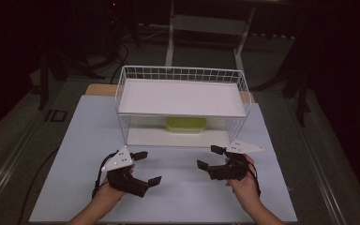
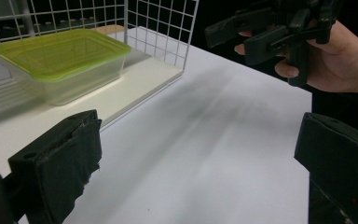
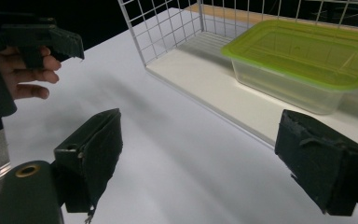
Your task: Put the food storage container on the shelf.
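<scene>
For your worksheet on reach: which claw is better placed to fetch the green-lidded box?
Neither clearly. The box sits centred on the rack's lower shelf, and the left claw and right claw hover open, about equally near.

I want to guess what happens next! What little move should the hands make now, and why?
Probably move both open grippers, left gripper and right gripper, forward toward the green-lidded box. It sits untouched on the lower shelf of the wire rack, and both grippers hold nothing.

Left claw [image 1: 146, 167]: black body, padded black jaws with frayed edges, white three-cornered plate on top, black cable trailing near. Right claw [image 1: 210, 157]: same build, brass-ringed hole at jaw base. Forearms bare, no sleeves.
</scene>
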The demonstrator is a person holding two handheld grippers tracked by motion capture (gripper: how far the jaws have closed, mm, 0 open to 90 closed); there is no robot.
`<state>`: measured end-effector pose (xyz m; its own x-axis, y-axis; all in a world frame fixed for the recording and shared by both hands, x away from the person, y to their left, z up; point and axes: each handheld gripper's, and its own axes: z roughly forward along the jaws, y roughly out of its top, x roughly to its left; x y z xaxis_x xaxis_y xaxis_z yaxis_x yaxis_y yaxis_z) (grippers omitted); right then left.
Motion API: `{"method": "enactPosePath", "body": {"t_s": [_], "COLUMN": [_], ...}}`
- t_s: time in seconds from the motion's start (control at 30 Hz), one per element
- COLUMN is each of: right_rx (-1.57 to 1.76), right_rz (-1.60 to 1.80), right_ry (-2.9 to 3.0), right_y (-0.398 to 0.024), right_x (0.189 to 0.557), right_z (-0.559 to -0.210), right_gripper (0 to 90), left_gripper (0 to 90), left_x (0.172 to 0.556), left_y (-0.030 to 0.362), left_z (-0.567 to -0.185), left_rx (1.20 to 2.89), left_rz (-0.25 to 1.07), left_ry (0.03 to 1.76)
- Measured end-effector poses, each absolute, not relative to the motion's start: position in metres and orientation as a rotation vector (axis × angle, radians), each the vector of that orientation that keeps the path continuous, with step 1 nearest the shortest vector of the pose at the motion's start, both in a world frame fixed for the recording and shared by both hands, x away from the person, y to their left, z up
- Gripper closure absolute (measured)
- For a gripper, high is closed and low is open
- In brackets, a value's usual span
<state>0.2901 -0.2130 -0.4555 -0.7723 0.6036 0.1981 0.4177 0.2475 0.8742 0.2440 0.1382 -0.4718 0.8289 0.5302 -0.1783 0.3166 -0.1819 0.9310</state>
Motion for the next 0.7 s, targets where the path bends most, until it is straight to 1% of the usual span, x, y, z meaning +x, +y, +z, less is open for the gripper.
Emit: {"method": "enactPosePath", "body": {"t_s": [0.37, 0.7], "right_rx": [0.975, 0.955], "right_rz": [1.570, 1.499], "right_ry": [2.315, 2.347], "right_y": [-0.238, -0.251], "right_x": [0.273, 0.270], "right_z": [-0.456, -0.462], "right_gripper": [15.1, 15.1], "left_gripper": [1.2, 1.2], "left_x": [0.233, 0.230], "left_y": [0.148, 0.153], "left_z": [-0.477, -0.485], "left_rx": [1.792, 1.787], "left_rz": [0.224, 0.208], "left_ry": [0.657, 0.682]}}
